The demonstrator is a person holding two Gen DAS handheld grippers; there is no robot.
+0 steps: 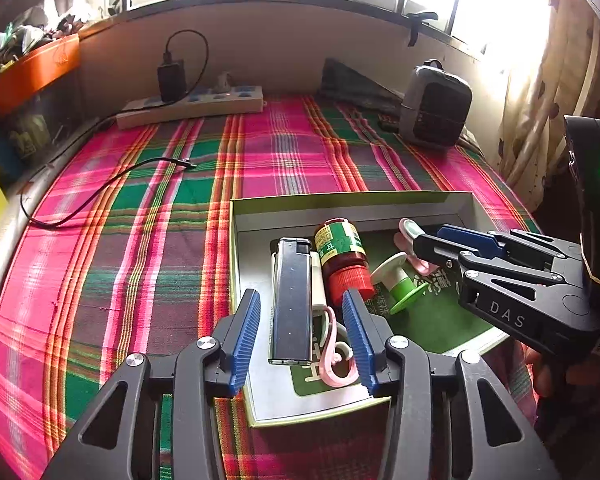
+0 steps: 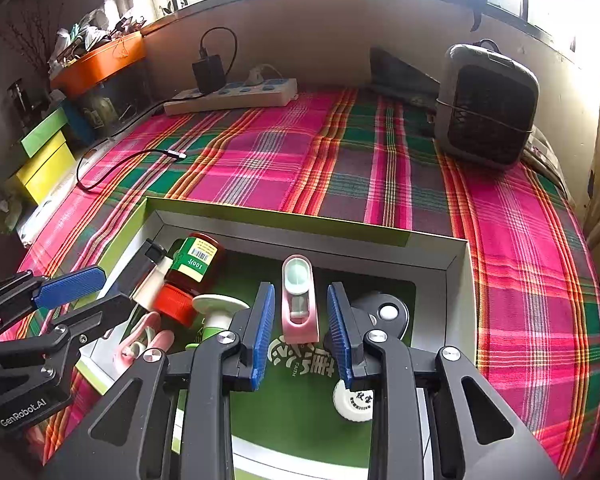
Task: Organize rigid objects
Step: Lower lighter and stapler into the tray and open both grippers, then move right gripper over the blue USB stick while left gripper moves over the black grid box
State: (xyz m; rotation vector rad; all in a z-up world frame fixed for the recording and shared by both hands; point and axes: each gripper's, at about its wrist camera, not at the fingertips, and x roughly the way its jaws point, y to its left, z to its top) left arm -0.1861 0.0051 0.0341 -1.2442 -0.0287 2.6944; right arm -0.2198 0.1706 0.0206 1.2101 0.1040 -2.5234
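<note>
A shallow box (image 1: 236,264) (image 2: 456,280) with a green floor lies on the plaid cloth. In it lie a dark silver-edged lighter (image 1: 292,300), a brown bottle with a red cap (image 1: 342,256) (image 2: 192,276), a green-and-white spool (image 1: 398,280) (image 2: 218,314), a pink hook (image 1: 338,356) and a pink case (image 2: 300,300). My left gripper (image 1: 300,328) is open, its fingers either side of the lighter and hook. My right gripper (image 2: 300,324) is open, its fingers either side of the pink case; it also shows in the left wrist view (image 1: 440,244). A white cap (image 2: 354,400) and a black round thing (image 2: 384,314) lie near it.
A power strip (image 1: 192,108) with a black charger (image 1: 172,76) lies at the back. A loose black cable (image 1: 100,188) crosses the cloth at left. A grey heater (image 2: 488,108) stands at the back right. Orange, green and yellow boxes (image 2: 44,160) stand at left.
</note>
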